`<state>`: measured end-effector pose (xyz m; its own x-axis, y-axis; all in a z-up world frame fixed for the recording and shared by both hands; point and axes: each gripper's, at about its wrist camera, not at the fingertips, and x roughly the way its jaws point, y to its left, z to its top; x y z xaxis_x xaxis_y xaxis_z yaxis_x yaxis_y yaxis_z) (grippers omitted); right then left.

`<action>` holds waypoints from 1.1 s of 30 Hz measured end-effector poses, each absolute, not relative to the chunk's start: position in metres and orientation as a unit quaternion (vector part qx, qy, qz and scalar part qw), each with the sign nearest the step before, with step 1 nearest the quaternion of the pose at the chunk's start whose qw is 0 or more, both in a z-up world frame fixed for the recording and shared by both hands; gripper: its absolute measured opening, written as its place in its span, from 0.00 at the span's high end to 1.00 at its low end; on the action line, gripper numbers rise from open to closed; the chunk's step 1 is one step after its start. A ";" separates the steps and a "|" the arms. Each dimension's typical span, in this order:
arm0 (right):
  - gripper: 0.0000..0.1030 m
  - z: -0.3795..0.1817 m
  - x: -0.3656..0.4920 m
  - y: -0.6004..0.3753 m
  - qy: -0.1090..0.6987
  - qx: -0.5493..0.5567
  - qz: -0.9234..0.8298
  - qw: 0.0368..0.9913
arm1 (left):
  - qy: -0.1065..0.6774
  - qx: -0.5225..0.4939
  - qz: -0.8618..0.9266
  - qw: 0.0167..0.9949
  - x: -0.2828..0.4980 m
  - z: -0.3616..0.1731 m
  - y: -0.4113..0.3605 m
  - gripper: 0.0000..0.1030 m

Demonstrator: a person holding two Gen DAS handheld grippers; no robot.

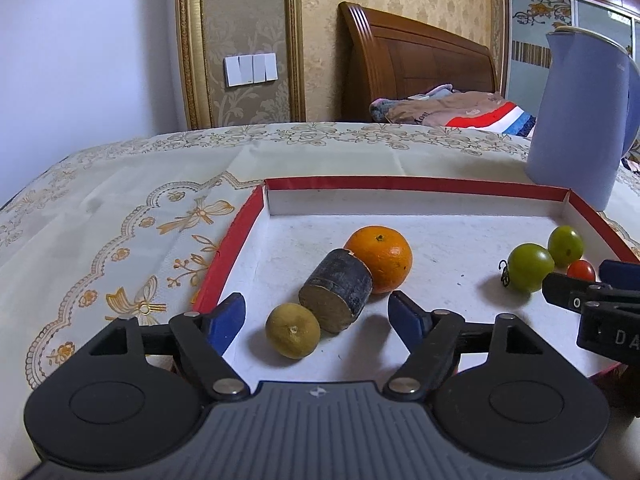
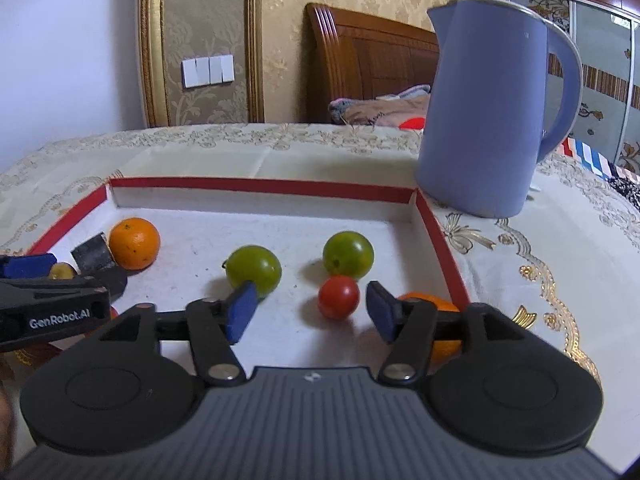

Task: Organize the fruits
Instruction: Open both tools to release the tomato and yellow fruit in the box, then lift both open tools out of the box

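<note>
Fruit sits in a shallow red-rimmed box lid (image 1: 236,236) with a white floor, on a worktop (image 1: 120,208) covered by a cream cloth with gold embroidery. Left part of the lid: an orange (image 1: 379,259), a dark cylinder piece with a cut tan face (image 1: 335,290) leaning against it, and a small yellow-green citrus (image 1: 293,330) touching the cylinder's cut end. Right part: two green tomatoes (image 2: 253,269) (image 2: 348,255) near each other, a red cherry tomato (image 2: 338,297) just in front of them. A second orange (image 2: 436,320) lies at the lid's near right corner, mostly hidden behind the right tool's finger.

Left hand-held gripper (image 1: 316,318): jaws spread, blue pads apart, nothing pinched; the small citrus and the cylinder's cut end lie in the gap between the pads, untouched. Right hand-held gripper (image 2: 310,312): jaws spread too, holding nothing; the red cherry tomato sits in the gap close to the right pad, clear of it. The left pad overlaps the nearer green tomato in view; contact cannot be told.

Both tools hover low over the lid's near edge, side by side. Blue kettle (image 2: 484,108) stands upright on the worktop just beyond the lid's far right corner. Bed with wooden headboard (image 1: 416,56) behind.
</note>
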<state>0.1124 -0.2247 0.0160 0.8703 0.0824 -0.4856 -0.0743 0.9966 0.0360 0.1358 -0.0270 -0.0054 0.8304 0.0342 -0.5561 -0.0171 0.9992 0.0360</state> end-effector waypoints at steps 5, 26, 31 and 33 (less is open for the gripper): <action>0.33 0.017 0.108 -0.225 0.247 0.007 0.043 0.968 | 0.291 0.015 0.011 0.956 0.134 -0.006 -0.026 0.24; 0.14 0.020 0.082 -0.224 0.210 0.011 0.061 0.976 | 0.289 0.009 0.002 0.957 0.121 -0.004 -0.022 0.22; 0.11 0.023 0.076 -0.225 0.191 0.005 0.048 0.980 | 0.290 0.004 0.000 0.957 0.118 -0.003 -0.020 0.21; 0.00 0.024 0.072 -0.229 0.180 0.010 0.025 0.983 | 0.291 0.001 -0.001 0.957 0.118 -0.003 -0.020 0.21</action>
